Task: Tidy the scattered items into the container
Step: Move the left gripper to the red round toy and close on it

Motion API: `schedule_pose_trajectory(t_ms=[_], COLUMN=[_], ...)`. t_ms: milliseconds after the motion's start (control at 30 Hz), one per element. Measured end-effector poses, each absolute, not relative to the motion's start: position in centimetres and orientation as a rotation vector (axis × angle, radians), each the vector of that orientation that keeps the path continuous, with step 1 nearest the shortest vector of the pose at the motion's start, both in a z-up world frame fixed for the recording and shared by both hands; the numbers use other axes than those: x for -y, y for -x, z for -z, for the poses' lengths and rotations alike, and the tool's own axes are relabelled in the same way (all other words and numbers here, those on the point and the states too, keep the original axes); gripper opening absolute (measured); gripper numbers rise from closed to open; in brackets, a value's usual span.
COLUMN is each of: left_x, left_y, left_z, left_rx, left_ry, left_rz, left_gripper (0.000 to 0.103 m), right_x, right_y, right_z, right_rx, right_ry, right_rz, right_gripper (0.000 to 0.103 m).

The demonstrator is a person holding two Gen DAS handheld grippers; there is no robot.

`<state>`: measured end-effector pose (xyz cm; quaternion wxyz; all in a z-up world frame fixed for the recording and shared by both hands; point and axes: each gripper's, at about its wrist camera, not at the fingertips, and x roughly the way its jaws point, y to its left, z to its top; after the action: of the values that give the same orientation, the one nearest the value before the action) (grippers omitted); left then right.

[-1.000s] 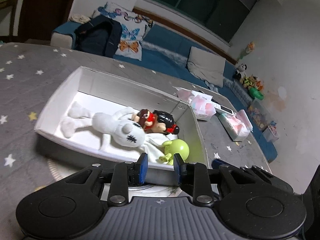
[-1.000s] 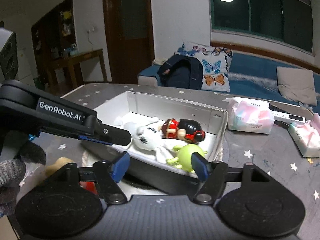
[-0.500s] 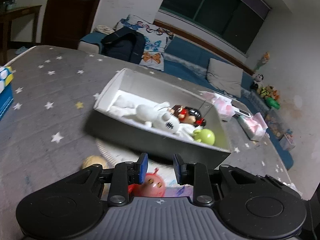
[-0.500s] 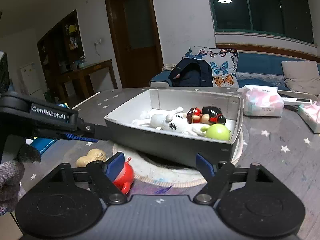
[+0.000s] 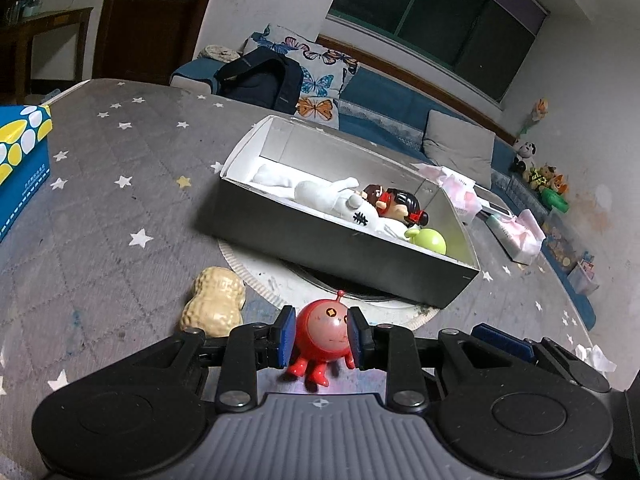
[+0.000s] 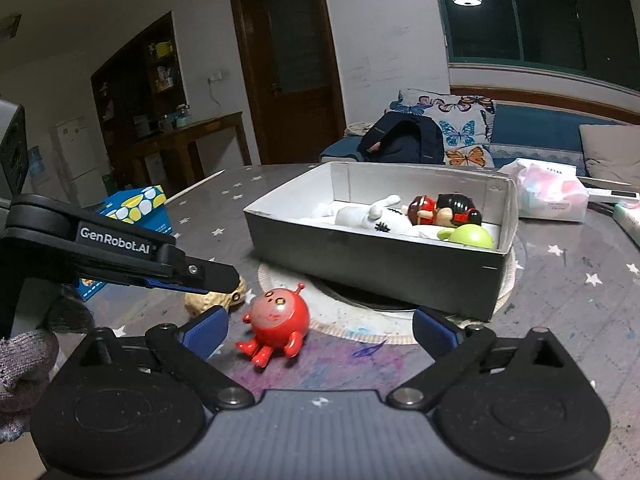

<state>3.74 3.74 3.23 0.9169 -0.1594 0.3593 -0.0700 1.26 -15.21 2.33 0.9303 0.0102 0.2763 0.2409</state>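
Note:
A red round toy with small legs stands on the star-patterned table, beside a peanut-shaped toy. In the left wrist view my left gripper frames the red toy between its blue pads, jaws part open. From the right wrist view, the left gripper hangs just short of the red toy, over the peanut, touching neither. My right gripper is opening wide, the toy just ahead between its fingers, untouched. The grey box holds a white plush, a doll and a green toy.
The box rests on a round white mat. A blue and yellow carton stands at the table's left edge. Tissue packs lie to the right of the box. A gloved hand holds the left gripper. A sofa runs behind.
Both grippers have drawn back from the box and sunk toward the table, bringing the red toy and the peanut into view. The right jaws have spread much wider; the left gap is unchanged.

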Motion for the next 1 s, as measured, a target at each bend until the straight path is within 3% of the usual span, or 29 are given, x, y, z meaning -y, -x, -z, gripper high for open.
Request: schedule_pose_trajectory(t_ms=[1000], left_x=[-3.6], left_y=[-4.8], left_z=[-3.0], left_rx=[-0.741], left_ry=[0.266], left_rz=[0.209], left_gripper=[0.030], right_x=[11.5], right_y=[-2.9], right_z=[-0.7], right_rx=[-0.641], right_ry=[0.027], right_rz=[-0.547], right_gripper=[0.102])
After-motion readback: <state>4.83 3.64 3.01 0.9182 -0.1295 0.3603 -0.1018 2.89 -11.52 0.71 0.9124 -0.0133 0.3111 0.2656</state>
